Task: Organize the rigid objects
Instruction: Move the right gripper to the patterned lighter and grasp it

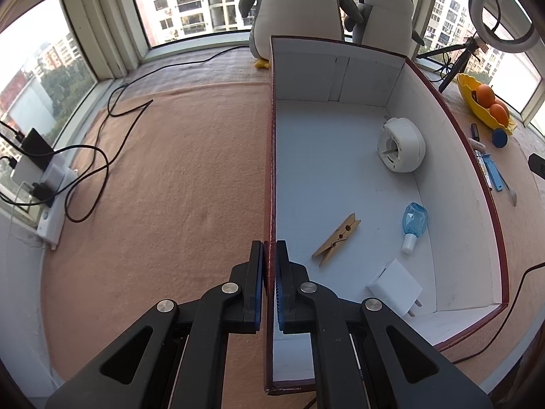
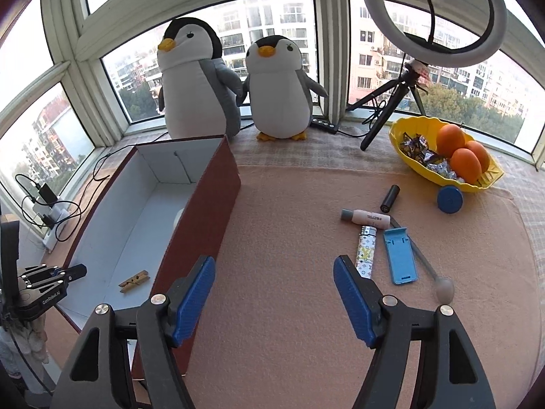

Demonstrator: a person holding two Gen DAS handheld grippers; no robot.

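**Left jaws clamped on the box wall, right jaws wide and empty**

Through the left wrist camera we see the jaws of the left gripper [image 1: 269, 266] closed on the near side wall of the box [image 1: 271, 156], one pad outside the wall and one inside. The box, red-brown outside and white inside, stands on the peach-coloured blanket [image 1: 163, 177] that covers the counter. Inside the box we count four things: a white round device [image 1: 402, 145] toward the far end, a small blue bottle [image 1: 414, 225] near the wall opposite the gripped one, a wooden clothespin [image 1: 336, 239] on the floor close to the gripped wall, and a white plug adapter [image 1: 395, 286] at the near end. Beyond the box's far end stand two plush penguins [image 1: 385, 13].

Through the right wrist camera we see the jaws of the right gripper [image 2: 274, 293] spread wide with nothing between them, over bare blanket just right of the box [image 2: 204, 211]. Well to the right of the box lie the loose things: a patterned lighter [image 2: 364, 250], a pale tube [image 2: 366, 218], a black cylinder [image 2: 390, 198], a blue phone stand [image 2: 400, 255], a thin rod with a ball end [image 2: 429, 266] and a blue disc [image 2: 449, 199]. Farther right of the box sits a yellow bowl [image 2: 408, 163] with oranges [image 2: 465, 163]. The clothespin [image 2: 134, 281] shows inside the box, and the left gripper [image 2: 73, 272] sits at the box's left wall.
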